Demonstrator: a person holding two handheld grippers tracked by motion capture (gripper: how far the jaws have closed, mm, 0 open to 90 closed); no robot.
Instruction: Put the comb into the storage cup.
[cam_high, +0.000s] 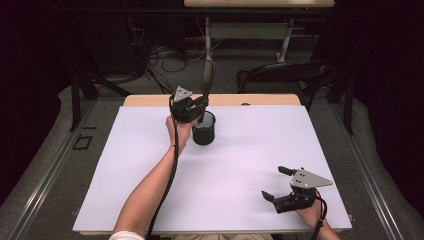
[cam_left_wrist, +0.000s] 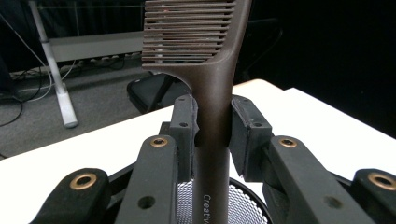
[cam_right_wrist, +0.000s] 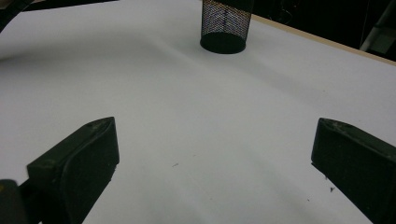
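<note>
Brown comb (cam_left_wrist: 212, 93) above mesh cup (cam_high: 203, 128).

The comb (cam_left_wrist: 212, 93) is looking like brown plastic with a fine matt, slightly grainy finish. The cup (cam_high: 203, 129) is showing as black wire mesh. The table (cam_high: 150, 165) is lying under a smooth, matt white sheet, with a pale wood edge at the far side. The left gripper (cam_left_wrist: 212, 128) is wearing matt black pads (cam_left_wrist: 243, 126).
</note>
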